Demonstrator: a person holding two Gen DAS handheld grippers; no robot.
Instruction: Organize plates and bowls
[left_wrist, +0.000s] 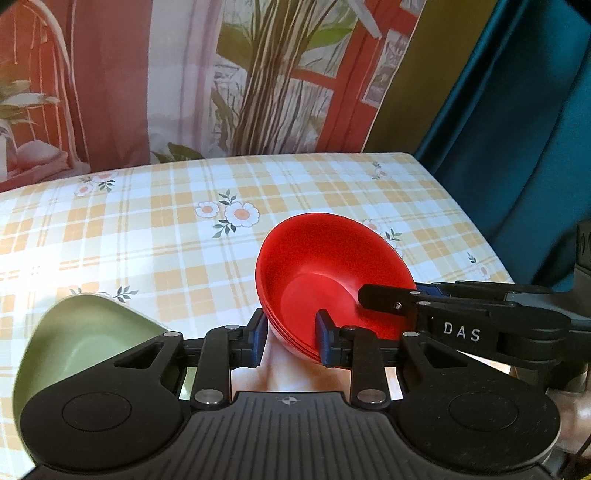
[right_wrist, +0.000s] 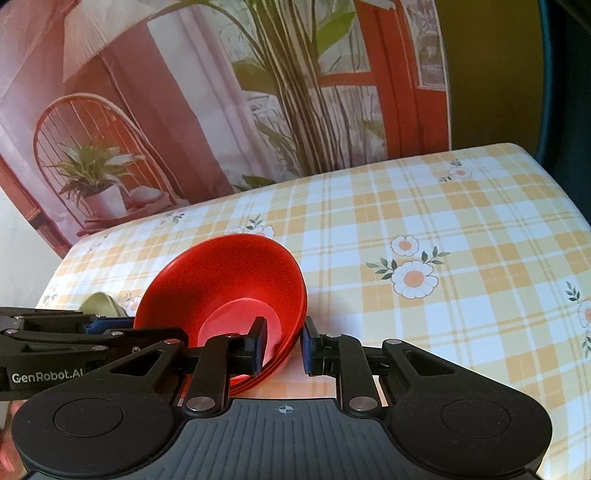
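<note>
I note a green bowl (left_wrist: 85, 339) at far left on the desk (left_wrist: 155, 221), tipped, well apart from the work. The left gripper (left_wrist: 290, 334) straddles the near rim of the stack of red bowls (left_wrist: 325, 280): one pad outside, one inside the wall, gap visibly wider than the wall, so I read it as released. The stack looks like three or four nested bowls, tilted up and mouth toward me.

The right gripper (right_wrist: 283, 341) straddles the opposite rim of the same stack (right_wrist: 229, 291); its outer pad stands clear of the wall, so also released, I judge. Both hands are about equally near.

The left view shows the green bowl fully; the right view gives only a sliver (right_wrist: 101, 301). Whether the stack rests on the desk or on the fingers, I cannot tell.
</note>
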